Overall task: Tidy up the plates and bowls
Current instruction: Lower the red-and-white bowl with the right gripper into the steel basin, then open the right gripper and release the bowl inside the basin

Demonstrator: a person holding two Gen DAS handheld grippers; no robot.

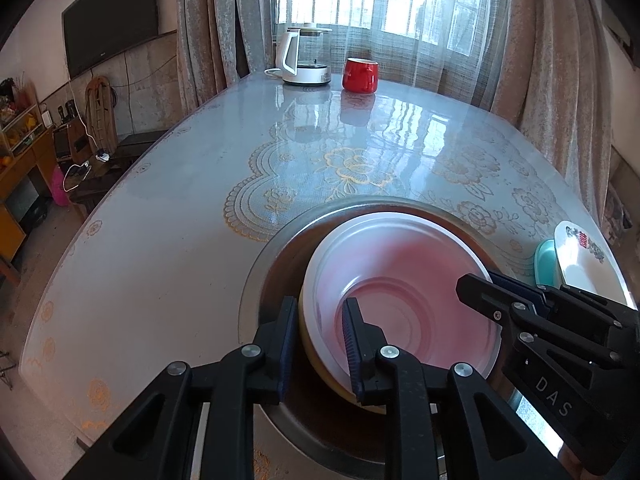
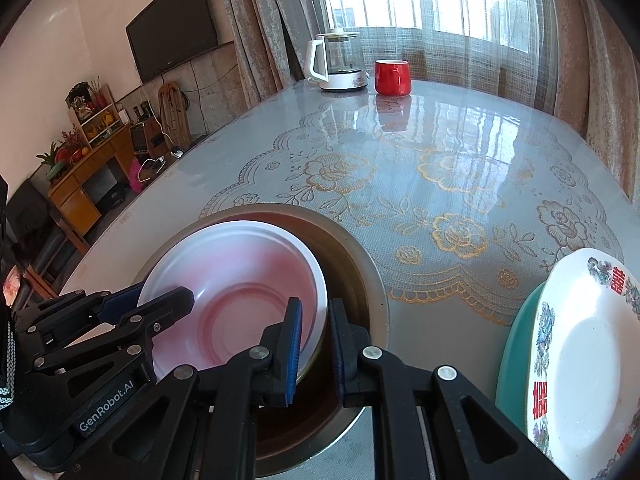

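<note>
A white kettle (image 1: 304,56) and red mug (image 1: 360,75) stand at top centre; a television (image 2: 173,24) hangs upper left.

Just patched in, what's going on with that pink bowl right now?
Both tools are on the pink bowl, which sits tilted inside the metal basin. The left tool straddles its left rim; the right tool straddles the opposite rim. Whether either is clamped tight is unclear. A patterned plate leans on a teal dish to the right.

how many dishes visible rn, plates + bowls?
4. Pink bowl gripped on both rims, yellowish dish nested under it in the metal basin. Floral plate on teal dish, at right. More may be hidden.
</note>
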